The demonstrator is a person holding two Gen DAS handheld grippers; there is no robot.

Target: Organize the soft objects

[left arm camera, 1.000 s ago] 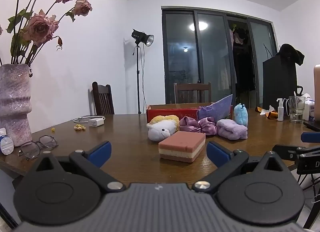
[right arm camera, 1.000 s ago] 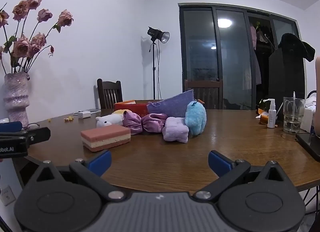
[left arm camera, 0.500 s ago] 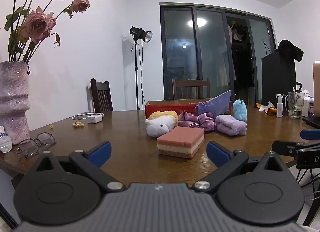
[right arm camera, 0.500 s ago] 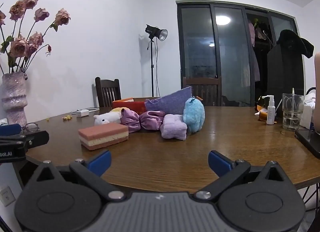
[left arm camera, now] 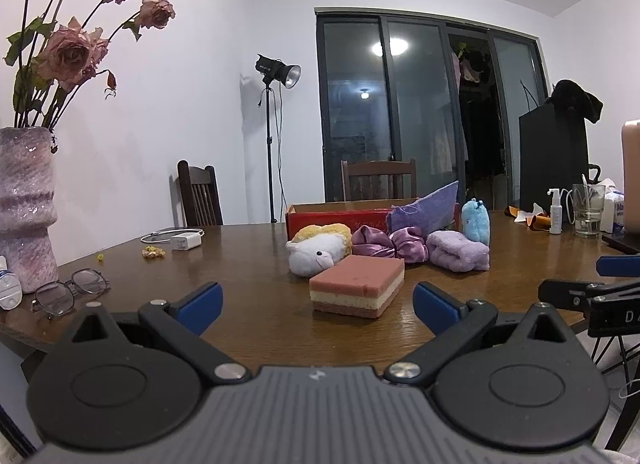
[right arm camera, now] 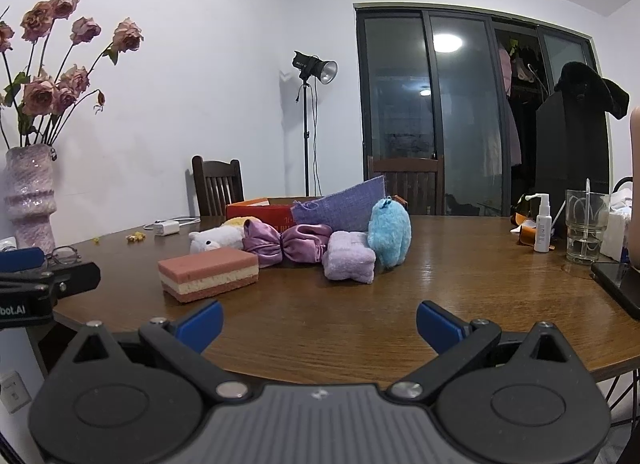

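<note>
Still nothing gripped: left gripper (left arm camera: 316, 298) and right gripper (right arm camera: 319, 318) jaws wide, hovering at desk (right arm camera: 460, 296) edge. Sponge (left arm camera: 357, 291) at 12 o'clock, nearest; plush pile behind, beside box (left arm camera: 336, 213), likely destination.

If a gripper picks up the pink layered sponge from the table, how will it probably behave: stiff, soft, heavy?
The sponge looks like layered foam, so it is probably light and would squash somewhat between the fingers. Its flat, blocky shape lies stable on the table, so it should slide rather than roll if pushed. The matte surface suggests little slipping.
</note>
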